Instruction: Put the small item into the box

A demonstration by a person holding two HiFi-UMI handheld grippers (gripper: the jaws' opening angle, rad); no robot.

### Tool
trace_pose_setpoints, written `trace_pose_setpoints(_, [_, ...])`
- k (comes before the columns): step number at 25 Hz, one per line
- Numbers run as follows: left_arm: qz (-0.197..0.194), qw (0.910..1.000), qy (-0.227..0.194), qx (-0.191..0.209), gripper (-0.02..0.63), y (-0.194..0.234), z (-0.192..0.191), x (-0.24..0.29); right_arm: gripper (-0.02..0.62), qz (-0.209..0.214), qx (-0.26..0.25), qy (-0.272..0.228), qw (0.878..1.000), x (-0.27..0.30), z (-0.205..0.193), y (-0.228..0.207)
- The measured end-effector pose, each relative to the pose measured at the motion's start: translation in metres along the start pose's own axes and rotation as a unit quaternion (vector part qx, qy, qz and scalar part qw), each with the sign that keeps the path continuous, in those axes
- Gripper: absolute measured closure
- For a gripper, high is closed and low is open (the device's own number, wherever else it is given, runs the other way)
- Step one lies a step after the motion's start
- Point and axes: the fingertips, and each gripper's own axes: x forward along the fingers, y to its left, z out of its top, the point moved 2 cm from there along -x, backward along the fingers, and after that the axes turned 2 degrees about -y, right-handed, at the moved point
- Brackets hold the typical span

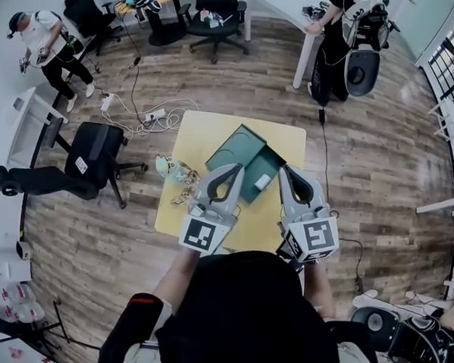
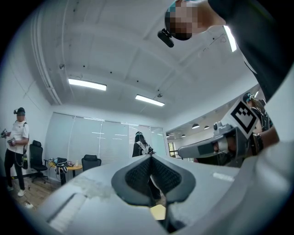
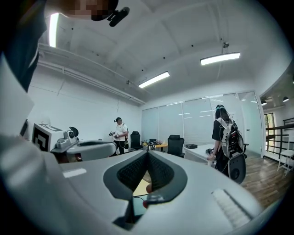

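Observation:
A dark green box (image 1: 247, 151) lies open on the yellow table (image 1: 195, 141), its lid tilted back to the left. A small white item (image 1: 262, 182) rests inside the box. My left gripper (image 1: 232, 170) hovers over the box's near left side and my right gripper (image 1: 287, 171) over its near right side. Both are held level, so the gripper views show the room instead of the table. The left gripper (image 2: 150, 157) is shut with nothing between its pads. The right gripper (image 3: 147, 154) is likewise shut and holds nothing.
A teal patterned thing (image 1: 171, 168) and a loose chain-like pile (image 1: 184, 195) lie at the table's left edge. A black office chair (image 1: 98, 153) stands left of the table, with cables (image 1: 151, 117) on the floor behind. Other people (image 1: 46, 44) stand farther back.

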Motion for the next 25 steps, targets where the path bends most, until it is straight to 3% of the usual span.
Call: trace_pose_setpoints(25, [0.001,0.9996,-0.016,0.024,0.604,-0.016,0.023,-0.008,0.594,0.012,0.002,-0.042,0.999,-0.018,0.030,0.013])
